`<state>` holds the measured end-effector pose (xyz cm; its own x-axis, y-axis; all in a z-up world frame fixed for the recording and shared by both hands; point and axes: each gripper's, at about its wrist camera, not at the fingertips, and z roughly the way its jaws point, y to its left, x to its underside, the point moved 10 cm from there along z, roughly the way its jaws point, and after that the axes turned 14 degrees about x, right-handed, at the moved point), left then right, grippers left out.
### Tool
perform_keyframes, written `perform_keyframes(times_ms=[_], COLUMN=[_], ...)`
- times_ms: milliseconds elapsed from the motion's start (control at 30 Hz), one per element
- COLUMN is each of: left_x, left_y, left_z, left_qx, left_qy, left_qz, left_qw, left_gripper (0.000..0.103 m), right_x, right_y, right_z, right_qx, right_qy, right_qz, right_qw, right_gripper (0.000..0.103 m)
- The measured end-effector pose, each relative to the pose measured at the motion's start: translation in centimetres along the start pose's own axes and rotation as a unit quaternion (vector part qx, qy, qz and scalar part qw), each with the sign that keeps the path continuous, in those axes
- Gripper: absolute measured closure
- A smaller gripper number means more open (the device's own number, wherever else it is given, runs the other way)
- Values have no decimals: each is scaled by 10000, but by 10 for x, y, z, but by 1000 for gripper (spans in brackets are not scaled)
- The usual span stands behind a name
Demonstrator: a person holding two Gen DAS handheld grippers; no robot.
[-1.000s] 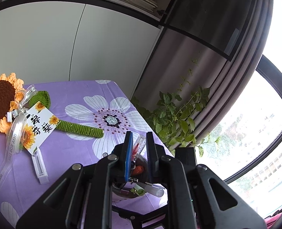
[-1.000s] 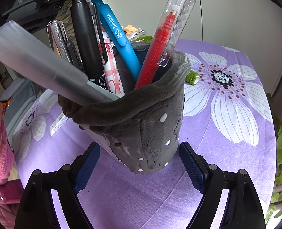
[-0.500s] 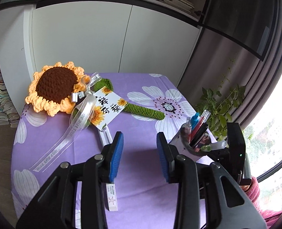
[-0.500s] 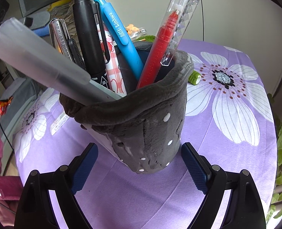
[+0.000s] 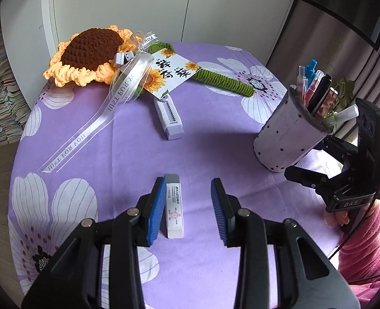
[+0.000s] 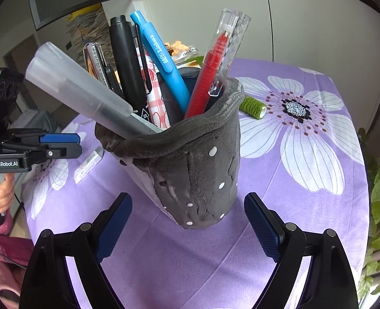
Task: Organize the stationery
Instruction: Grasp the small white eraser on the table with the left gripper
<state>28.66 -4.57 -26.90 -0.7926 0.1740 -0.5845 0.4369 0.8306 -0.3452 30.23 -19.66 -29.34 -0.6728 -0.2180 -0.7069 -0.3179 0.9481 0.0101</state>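
left wrist view: my left tool (image 5: 187, 207) now points down at the purple flowered tabletop (image 5: 128, 149), where a second ago it was at the pen holder (image 5: 291, 134) with its jaws nearly shut around a clear red pen. its jaws have just been opening and stand partly apart with nothing gripped. a white eraser (image 5: 174, 207) in a printed sleeve lies flat between them, close beside the left blue pad (image 5: 156, 209) and clear of the right one. further off lies a pale correction tape (image 5: 169, 118), and beyond it a crocheted sunflower (image 5: 87, 54) with a ribbon and card.

right wrist view: my right tool (image 6: 187, 225) has its jaws wide either side of the grey dotted pen holder (image 6: 192, 170), pads not pressing it; they too have just opened a little. the red pen (image 6: 210, 74) now stands in the holder with the blue pen (image 6: 161, 61), the black marker (image 6: 128, 61) and others.

i judge the pen as stowed and the eraser as my next pickup.
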Motion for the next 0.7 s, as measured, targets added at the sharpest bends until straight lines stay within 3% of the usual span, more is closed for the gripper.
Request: perform_keyframes(times_ms=[167, 233, 267, 700], left_x=[5, 8, 10, 20], left_y=[1, 3, 4, 15], left_z=[7, 10, 12, 22], left_qx=[24, 34, 40, -5], left_qy=[74, 119, 143, 272], left_qz=[-30, -66, -89, -201], left_qw=[10000, 9999, 9999, 9994], left_gripper=[69, 69, 69, 69], right_x=[-2, -5, -6, -7], right_y=[6, 7, 6, 15], right_z=[5, 7, 8, 9], right_qx=[-49, -29, -53, -103], right_qy=[63, 87, 101, 112], right_qz=[-25, -39, -40, -139], right_qw=[10000, 10000, 9999, 9998], right_gripper=[14, 21, 31, 31])
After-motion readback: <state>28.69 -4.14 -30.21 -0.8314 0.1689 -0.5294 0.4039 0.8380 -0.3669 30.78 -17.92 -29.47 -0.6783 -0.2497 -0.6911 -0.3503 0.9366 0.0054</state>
